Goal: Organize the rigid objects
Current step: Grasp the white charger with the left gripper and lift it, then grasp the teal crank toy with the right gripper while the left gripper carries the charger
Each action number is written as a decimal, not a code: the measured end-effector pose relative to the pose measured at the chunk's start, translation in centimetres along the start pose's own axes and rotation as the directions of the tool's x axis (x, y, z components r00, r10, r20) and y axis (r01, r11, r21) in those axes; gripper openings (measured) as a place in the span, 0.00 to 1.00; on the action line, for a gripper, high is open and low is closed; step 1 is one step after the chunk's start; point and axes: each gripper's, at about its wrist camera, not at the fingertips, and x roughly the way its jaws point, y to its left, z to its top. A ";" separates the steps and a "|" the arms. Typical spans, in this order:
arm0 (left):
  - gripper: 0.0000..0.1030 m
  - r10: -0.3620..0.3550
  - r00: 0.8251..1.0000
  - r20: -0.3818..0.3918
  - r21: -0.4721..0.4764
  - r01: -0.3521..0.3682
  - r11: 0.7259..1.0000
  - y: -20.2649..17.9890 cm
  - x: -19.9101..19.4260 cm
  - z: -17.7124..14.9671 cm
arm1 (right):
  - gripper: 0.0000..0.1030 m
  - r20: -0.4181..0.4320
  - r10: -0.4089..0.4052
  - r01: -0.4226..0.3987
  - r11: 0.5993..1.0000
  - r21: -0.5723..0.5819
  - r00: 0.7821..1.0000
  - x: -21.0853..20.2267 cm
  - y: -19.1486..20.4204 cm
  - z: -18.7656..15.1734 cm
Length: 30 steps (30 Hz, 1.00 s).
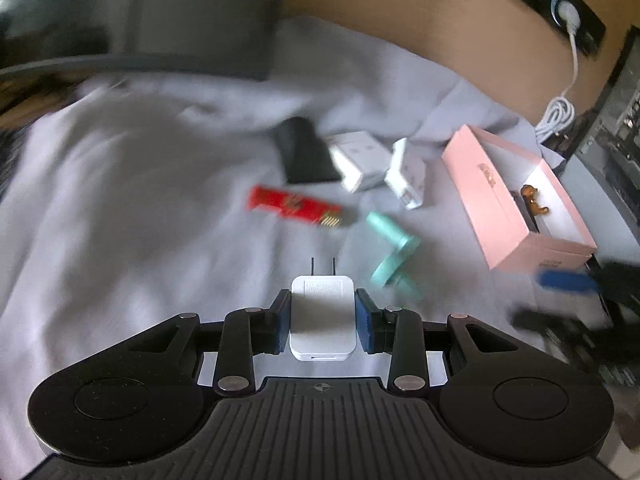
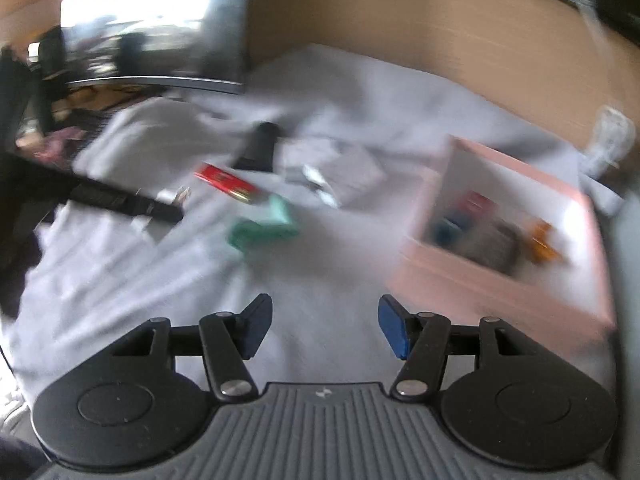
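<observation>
My left tool [image 1: 322, 316] grips a white plastic plug-in charger [image 1: 322, 320], my right tool [image 2: 325, 330] gapes empty; the pink cardboard box [image 1: 496, 196] at right holds a few items, while several others, I judge, await on the grey cloth [image 1: 120, 200].

Soft, even daylight fills both views, moderately bright with a cool bluish cast on the pale cloth [image 1: 120, 200]. In the right wrist view a dark screen [image 2: 160, 28] at far left carries a blown-out white glare. Shadows are faint and diffuse, gathering only in the folds of the cloth. Motion blur smears both views: in the left wrist view the white charger [image 1: 323, 316] close to the lens stays sharp while the things beyond it streak. The right wrist view is blurrier still, the pink box [image 2: 520, 240] at right dissolving into smudges. Fisheye distortion bends the edges, and the corners darken.
</observation>
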 end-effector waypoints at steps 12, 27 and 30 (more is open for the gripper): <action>0.36 0.083 0.996 -0.037 -0.142 -0.087 0.986 2.7 -5.4 -5.6 | 0.66 -0.038 0.081 -0.086 0.983 -0.163 0.996 11.2 2.0 4.1; 0.36 -0.049 0.990 -0.130 0.019 0.052 0.998 -2.4 -3.2 -6.1 | 0.68 -0.012 0.131 -0.132 0.988 -0.085 0.991 4.5 0.4 2.1; 0.36 -0.115 0.975 -0.192 0.104 0.137 0.985 -5.3 -2.3 -6.6 | 0.68 -0.014 0.093 -0.094 0.991 -0.090 0.996 0.6 -0.2 0.2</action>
